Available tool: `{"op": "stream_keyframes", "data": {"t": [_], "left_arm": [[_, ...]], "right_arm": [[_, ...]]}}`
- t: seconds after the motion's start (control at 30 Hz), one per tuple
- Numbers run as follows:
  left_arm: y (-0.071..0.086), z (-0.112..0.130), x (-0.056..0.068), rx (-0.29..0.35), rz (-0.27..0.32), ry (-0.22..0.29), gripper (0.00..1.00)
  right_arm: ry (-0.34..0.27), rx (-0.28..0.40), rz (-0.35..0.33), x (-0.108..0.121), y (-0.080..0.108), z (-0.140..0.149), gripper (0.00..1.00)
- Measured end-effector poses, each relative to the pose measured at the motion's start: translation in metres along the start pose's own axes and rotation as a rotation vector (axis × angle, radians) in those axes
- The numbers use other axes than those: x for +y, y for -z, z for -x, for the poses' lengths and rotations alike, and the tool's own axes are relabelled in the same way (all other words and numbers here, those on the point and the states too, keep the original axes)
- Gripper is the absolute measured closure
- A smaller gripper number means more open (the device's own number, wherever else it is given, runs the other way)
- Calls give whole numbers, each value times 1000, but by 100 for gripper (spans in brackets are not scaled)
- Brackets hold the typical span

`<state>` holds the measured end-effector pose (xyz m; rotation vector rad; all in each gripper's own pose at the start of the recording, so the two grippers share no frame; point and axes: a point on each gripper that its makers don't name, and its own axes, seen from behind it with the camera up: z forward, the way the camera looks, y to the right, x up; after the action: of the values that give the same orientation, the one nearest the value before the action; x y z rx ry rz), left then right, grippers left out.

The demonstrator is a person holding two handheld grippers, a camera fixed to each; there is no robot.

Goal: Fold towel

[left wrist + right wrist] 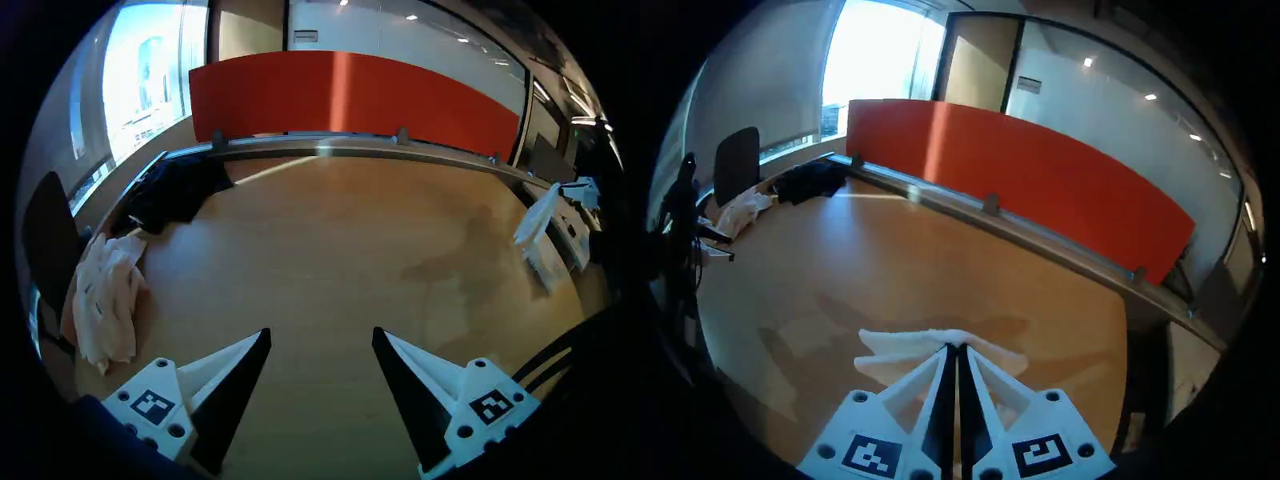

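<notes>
Gaping wide, the left tongs point(321, 330) hung over the wooden tabletop point(336, 240), while the right tongs point(958, 347) were pinched together on a white towel point(904, 340) that spread to either side of their tips, low over the wood. Farther off, at the left in the left gripper view, a heap of pale cloths point(108, 292) lay at the tabletop's edge near a black bundle point(172, 192). Beyond them, a red partition point(352, 96) ran along the far side.
</notes>
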<state>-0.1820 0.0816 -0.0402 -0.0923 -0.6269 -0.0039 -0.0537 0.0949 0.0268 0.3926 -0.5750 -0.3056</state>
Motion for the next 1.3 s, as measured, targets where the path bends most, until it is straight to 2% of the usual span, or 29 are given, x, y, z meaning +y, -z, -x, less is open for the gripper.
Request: {"op": "stream_keyframes", "data": {"t": [0.43,0.67,1.1,1.3], "left_arm": [[-4,-4,7,-4,-3,-12,6],[-4,-6,10,-6,-2,-16,6],[-4,-8,16,-7,6,-36,6],[-3,-9,18,-4,11,-47,6]], "right_arm": [[0,-36,70,70,3,7,95],[-16,-58,95,98,3,15,95],[-42,-94,116,109,10,40,95],[-62,-124,142,117,22,63,95]]}}
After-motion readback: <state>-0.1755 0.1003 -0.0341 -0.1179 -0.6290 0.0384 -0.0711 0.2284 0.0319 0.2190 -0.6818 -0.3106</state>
